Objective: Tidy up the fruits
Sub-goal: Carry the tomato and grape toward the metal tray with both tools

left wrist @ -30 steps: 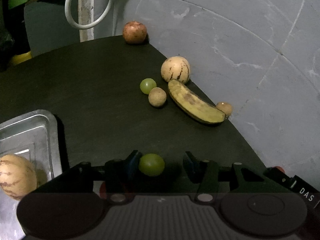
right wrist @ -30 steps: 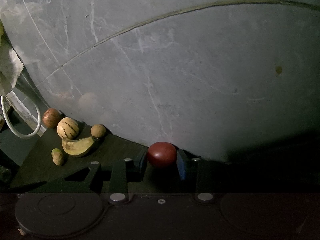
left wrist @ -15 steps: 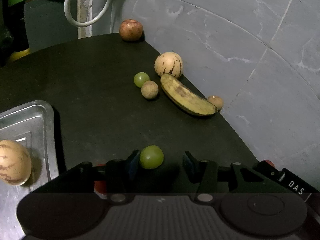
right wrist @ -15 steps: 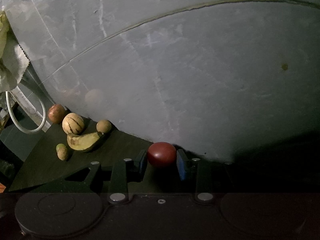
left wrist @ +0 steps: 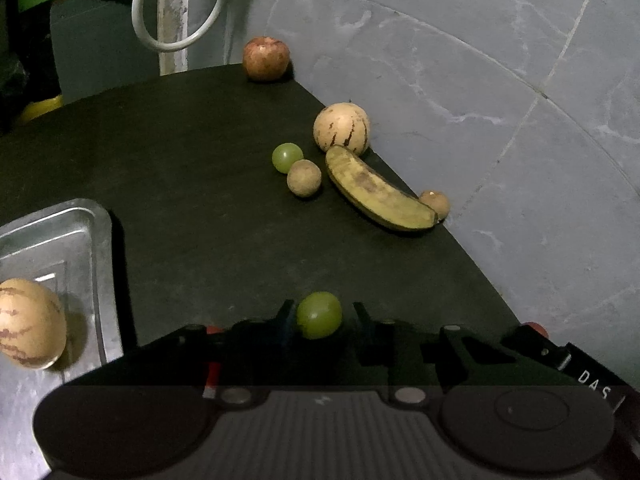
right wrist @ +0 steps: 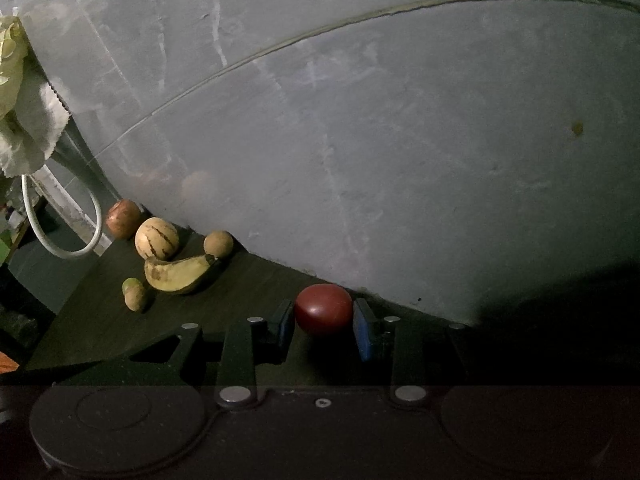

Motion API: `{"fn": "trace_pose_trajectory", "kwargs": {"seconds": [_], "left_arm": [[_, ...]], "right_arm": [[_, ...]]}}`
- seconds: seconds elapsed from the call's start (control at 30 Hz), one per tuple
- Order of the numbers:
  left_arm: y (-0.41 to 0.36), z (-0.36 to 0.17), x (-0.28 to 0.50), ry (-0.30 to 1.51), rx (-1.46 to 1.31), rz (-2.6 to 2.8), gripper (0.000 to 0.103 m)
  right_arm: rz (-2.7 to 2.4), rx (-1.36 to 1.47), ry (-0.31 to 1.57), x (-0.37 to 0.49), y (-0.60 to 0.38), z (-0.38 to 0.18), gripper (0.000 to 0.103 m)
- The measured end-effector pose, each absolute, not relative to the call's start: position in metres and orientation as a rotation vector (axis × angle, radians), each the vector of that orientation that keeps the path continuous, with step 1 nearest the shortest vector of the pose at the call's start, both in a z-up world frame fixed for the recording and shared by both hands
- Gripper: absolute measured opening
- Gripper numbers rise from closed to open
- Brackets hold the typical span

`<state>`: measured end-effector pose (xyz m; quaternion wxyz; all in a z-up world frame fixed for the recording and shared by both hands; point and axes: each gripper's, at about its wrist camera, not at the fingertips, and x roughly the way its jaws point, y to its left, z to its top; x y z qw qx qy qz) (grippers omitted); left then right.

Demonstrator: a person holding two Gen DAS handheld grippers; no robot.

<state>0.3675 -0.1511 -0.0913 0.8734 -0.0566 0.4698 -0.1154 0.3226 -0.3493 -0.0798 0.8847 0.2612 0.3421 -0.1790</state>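
Observation:
On the dark table [left wrist: 180, 200], a green grape-like fruit [left wrist: 319, 315] lies between the fingers of my left gripper [left wrist: 322, 306]. The jaws are closing: the left pad touches the fruit, and a thin gap shows at the right pad. To the left, a metal tray [left wrist: 94, 232] holds a striped pale fruit [left wrist: 28, 324]. My right gripper [right wrist: 323, 307] is shut on a red round fruit [right wrist: 323, 309] at the foot of the wall. Further back lie a banana [left wrist: 380, 196], another striped fruit [left wrist: 341, 128], a second green fruit [left wrist: 287, 157], two brown fruits [left wrist: 304, 178] and an apple [left wrist: 265, 58].
A grey marbled wall [left wrist: 480, 120] runs along the table's right and far side, with the loose fruits close against it. A white cable loop [left wrist: 176, 44] hangs by a post beyond the table. Pale cloth [right wrist: 24, 120] hangs at the left of the right wrist view.
The left gripper's jaws have narrowed around the green fruit. The right gripper still holds the red fruit in the same place.

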Motion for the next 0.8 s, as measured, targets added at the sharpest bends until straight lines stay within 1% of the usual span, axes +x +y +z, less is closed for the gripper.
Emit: {"fn": "trace_pose_trajectory", "kwargs": {"seconds": [0.2,0.67,0.8], "left_arm": [[-0.150,-0.091,0.365,0.994,-0.136,-0.250,0.025],[-0.144,-0.088,0.354,1.051,-0.209,-0.279,0.025],[-0.139,-0.083,0.349,1.041,-0.220,-0.270,0.025]], "right_arm": [[-0.350,0.536,0.723,0.320,-0.347,-0.079,0.033],[-0.302,0.534,0.740,0.309,-0.339,-0.074,0.033],[-0.292,0.532,0.731,0.306,-0.335,-0.068,0.033]]}}
